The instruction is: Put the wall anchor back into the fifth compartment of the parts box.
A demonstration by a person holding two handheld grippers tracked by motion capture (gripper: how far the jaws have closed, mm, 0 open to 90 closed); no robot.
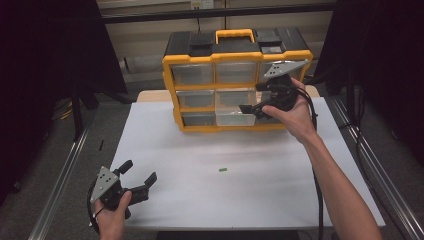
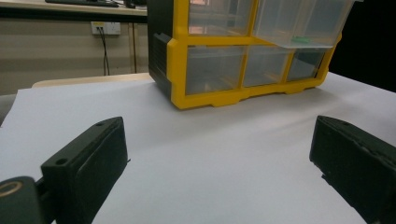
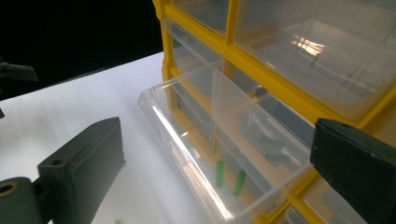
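White table [image 1: 200, 150] carries a yellow-and-black organizer [image 1: 235, 80] at its far edge, nine clear drawers in three rows, yellow handle on top. Middle drawer [image 1: 235, 111] of the organizer is pulled out part way; in the right gripper view the drawer [image 3: 210, 135] has a divider and two small green pieces [image 3: 229, 177] lie on its floor near the front.

Right gripper [image 1: 250, 109] is held up at the organizer's right front, just beside the open drawer, jaws wide apart and gripping nothing; its view shows the drawer between the two black jaws, contact not clear. Right hand [image 1: 292, 117] wraps the handle, cable trailing down the forearm.

Left gripper [image 1: 137, 172] sits low at the near left of the table, well apart from the organizer, jaws spread wide, empty, pointing toward the box. Left hand [image 1: 112, 215] holds it.

Loose green piece [image 1: 222, 170] lies on the bare table between the grippers, nearer centre, touching nothing.
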